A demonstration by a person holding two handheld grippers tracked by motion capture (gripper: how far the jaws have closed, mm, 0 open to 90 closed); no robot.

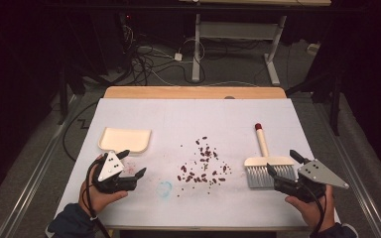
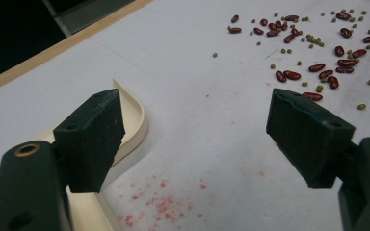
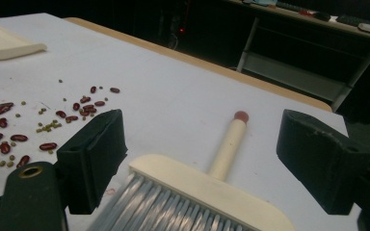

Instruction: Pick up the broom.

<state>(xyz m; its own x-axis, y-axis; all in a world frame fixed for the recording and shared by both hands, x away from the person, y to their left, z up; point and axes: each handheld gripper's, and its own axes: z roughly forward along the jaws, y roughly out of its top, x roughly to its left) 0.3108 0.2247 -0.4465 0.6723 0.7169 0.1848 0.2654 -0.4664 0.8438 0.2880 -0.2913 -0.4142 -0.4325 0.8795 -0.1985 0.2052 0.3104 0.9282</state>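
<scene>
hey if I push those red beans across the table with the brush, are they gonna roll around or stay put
The red beans look small, smooth and oval, so they would probably skid and roll apart rather than move together. They lie loose on the flat white table, likely light enough to flick past the brush. The tiny green ones among them look rounder, apt to roll farther.

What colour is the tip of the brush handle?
Dark red, capping the cream handle of the brush; the tip shows best in the right gripper view.

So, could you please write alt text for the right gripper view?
The open right gripper hovers over a cream hand brush with grey bristles lying on the white table. Scattered red beans and small green beans lie to the left, a cream dustpan beyond.
</scene>
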